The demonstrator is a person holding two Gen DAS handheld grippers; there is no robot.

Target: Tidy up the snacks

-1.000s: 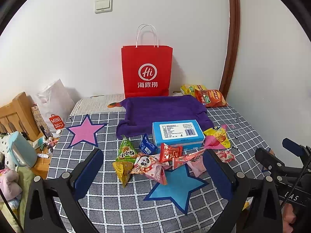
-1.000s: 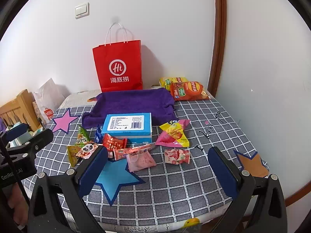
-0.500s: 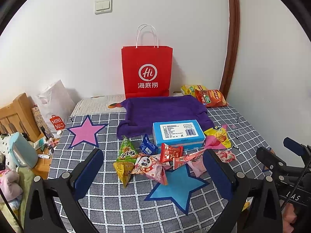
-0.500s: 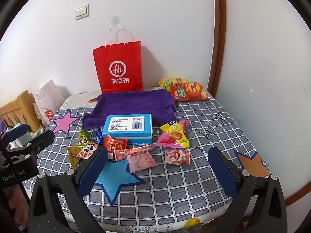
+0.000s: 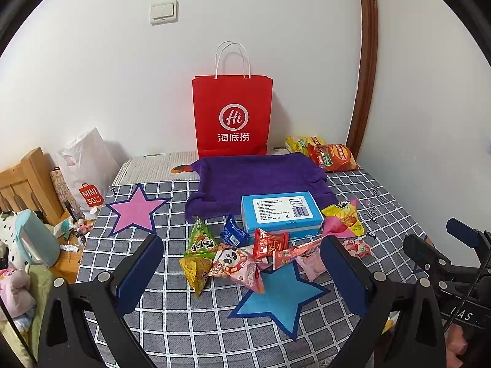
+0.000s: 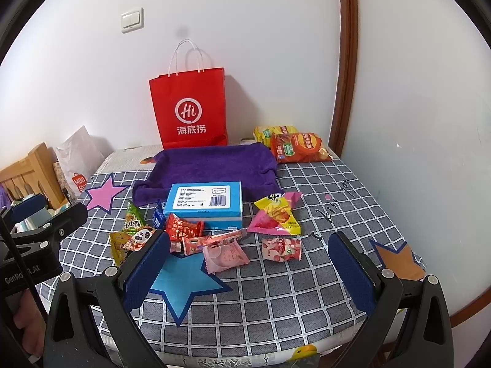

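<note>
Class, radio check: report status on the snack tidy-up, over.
Left gripper and right gripper both open, empty, above the table. Snack packets loose in front of the blue box; purple towel bare. Nothing blocking the approach.

1. Bare checked cloth lies open in front of the snack pile.
2. The blue box blocks the way to the purple towel.
3. The red bag stands against the wall behind the towel.
</note>
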